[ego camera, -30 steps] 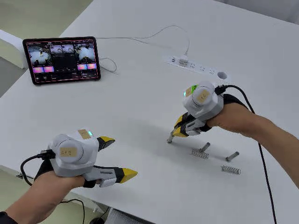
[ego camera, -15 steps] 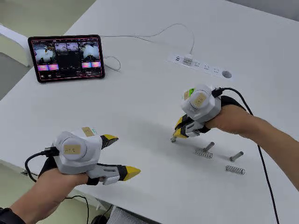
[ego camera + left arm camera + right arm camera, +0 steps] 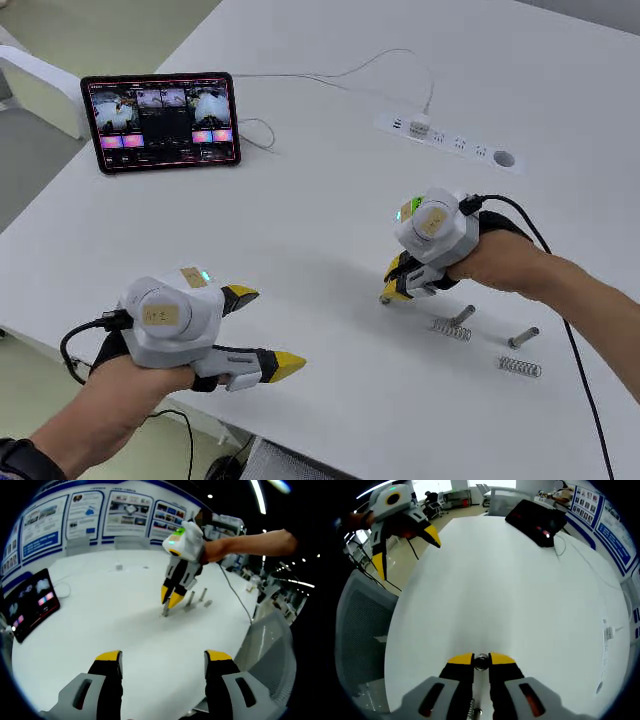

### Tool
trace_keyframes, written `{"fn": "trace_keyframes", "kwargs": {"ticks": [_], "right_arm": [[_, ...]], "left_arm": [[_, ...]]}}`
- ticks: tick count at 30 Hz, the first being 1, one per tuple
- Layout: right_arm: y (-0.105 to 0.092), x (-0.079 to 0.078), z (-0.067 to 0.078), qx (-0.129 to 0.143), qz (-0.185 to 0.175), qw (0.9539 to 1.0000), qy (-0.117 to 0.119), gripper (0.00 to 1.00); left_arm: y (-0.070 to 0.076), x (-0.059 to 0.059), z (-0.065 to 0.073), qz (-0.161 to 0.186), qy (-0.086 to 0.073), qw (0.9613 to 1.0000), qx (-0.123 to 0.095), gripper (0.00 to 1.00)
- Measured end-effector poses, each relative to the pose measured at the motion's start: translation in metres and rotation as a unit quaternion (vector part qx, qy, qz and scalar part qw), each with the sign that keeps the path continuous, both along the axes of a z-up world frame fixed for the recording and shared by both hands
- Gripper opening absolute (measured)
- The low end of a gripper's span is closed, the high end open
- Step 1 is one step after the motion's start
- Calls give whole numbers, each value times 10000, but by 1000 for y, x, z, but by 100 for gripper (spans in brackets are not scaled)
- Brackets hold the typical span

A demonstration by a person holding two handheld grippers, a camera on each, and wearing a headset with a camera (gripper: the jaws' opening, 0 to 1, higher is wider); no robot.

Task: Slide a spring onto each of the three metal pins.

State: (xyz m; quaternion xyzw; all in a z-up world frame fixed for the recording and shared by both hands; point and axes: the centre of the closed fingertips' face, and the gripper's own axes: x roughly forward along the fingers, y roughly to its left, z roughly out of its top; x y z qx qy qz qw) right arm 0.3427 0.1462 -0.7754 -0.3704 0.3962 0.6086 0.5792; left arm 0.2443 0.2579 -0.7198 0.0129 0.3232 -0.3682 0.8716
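Note:
My right gripper is shut on a metal pin, which points down and left at the white table; the pin's round end shows between its yellow tips, with a bit of coil behind it. In the left gripper view the right gripper holds that pin against the table. Two more pins lie to its right, each beside a loose spring. My left gripper hovers open at the near left, nothing between its jaws.
A lit tablet stands at the far left. A white power strip with its cable lies at the far right. The table's near edge runs just below the left gripper. A grey mesh chair stands past the table edge.
The head camera has shifted, so the whole scene sits a little further right. Both grippers keep about the same places, and the right one still holds the pin.

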Motion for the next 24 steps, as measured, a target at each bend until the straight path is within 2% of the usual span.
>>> {"fn": "trace_keyframes", "kwargs": {"ticks": [13, 18, 21, 24], "right_arm": [[0, 0, -9, -46, 60, 10000, 9, 13], [-1, -1, -7, -12, 12, 10000, 36, 13], [-2, -1, -5, 15, -28, 10000, 48, 21], [-5, 1, -1, 59, -63, 10000, 14, 23]], "left_arm": [[-1, -1, -1, 10, 11, 10000, -7, 67], [-1, 1, 0, 4, -6, 10000, -13, 67], [-3, 1, 0, -21, -14, 10000, -11, 67], [-5, 1, 0, -36, -14, 10000, -30, 67]]}}
